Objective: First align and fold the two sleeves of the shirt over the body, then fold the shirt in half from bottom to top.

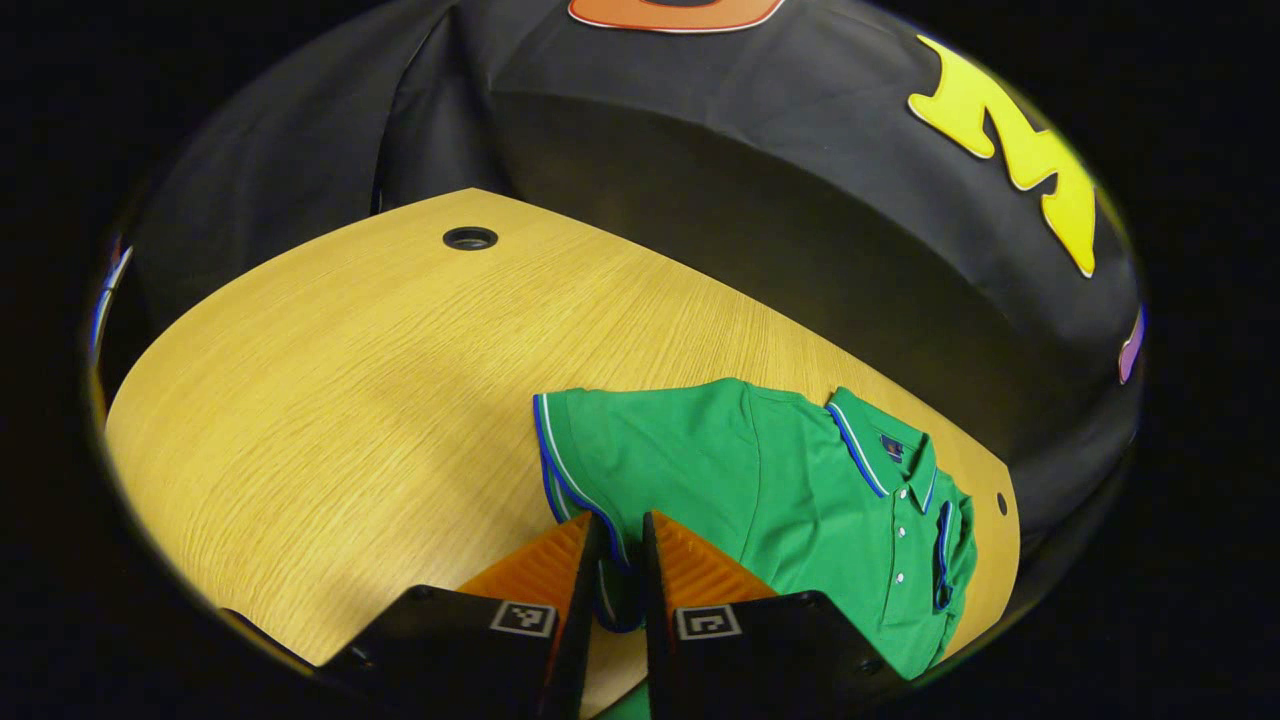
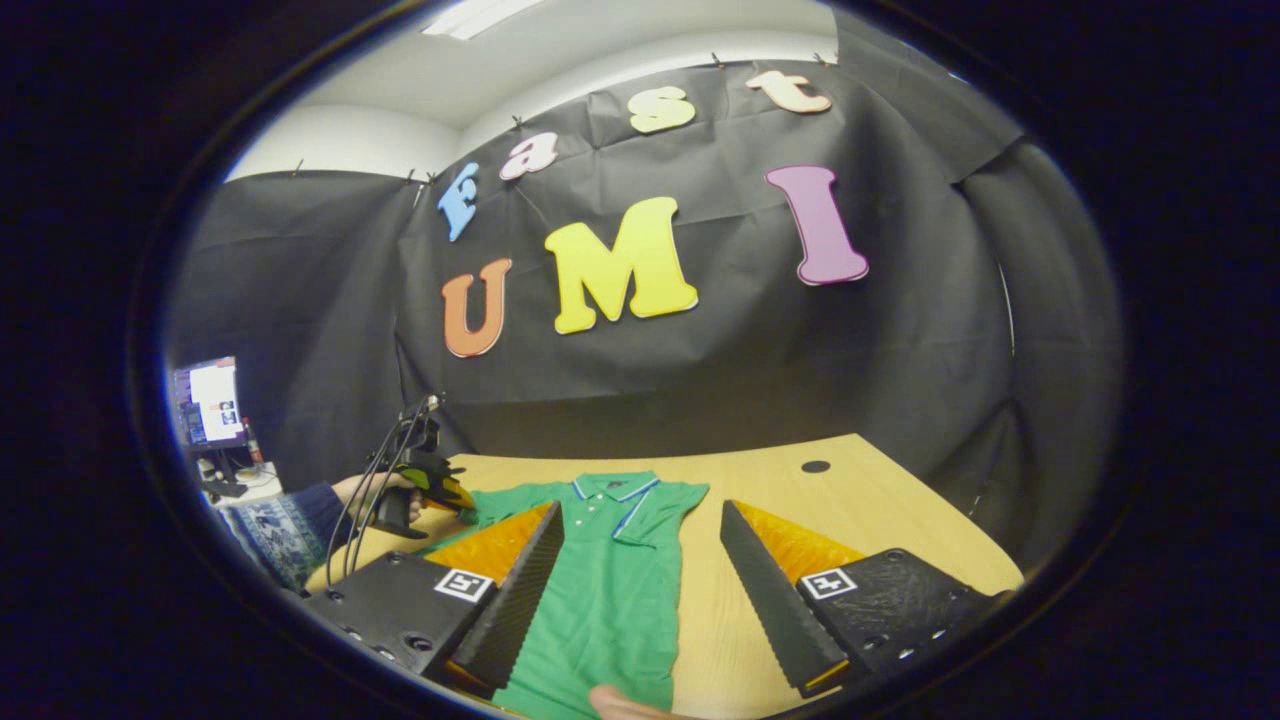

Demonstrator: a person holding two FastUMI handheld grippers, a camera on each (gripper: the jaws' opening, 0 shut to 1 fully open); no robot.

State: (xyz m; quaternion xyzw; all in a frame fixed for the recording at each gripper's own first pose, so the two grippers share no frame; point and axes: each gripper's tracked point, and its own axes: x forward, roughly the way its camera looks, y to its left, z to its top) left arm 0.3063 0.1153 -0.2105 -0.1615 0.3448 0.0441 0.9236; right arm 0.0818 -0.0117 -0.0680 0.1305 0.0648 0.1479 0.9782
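In the left gripper view, the left gripper point(image 1: 622, 545) has its two fingers drawn almost together, pinching the striped cuff of the sleeve point(image 1: 560, 450) of the green shirt point(image 1: 790, 500). The shirt lies on the wooden counter point(image 1: 350, 400), spreading from the gripper toward the right, with its collar point(image 1: 880, 450) and button placket near the counter's right edge. A round cable hole point(image 1: 470, 238) sits in the counter at the far left corner.

In the right gripper view, a hand point(image 2: 375, 492) in a patterned sleeve holds the left gripper point(image 2: 450, 495) at the left, touching the shirt's sleeve end. The shirt point(image 2: 610, 580) lies flat along the counter point(image 2: 880, 510), collar away from the camera. The right gripper point(image 2: 640, 590) hangs above the shirt's lower body with its fingers spread wide apart, holding nothing; the left finger overlaps the fabric, the right finger stands over bare wood. A fingertip point(image 2: 615, 700) shows at the bottom edge. A monitor point(image 2: 207, 400) glows at far left.
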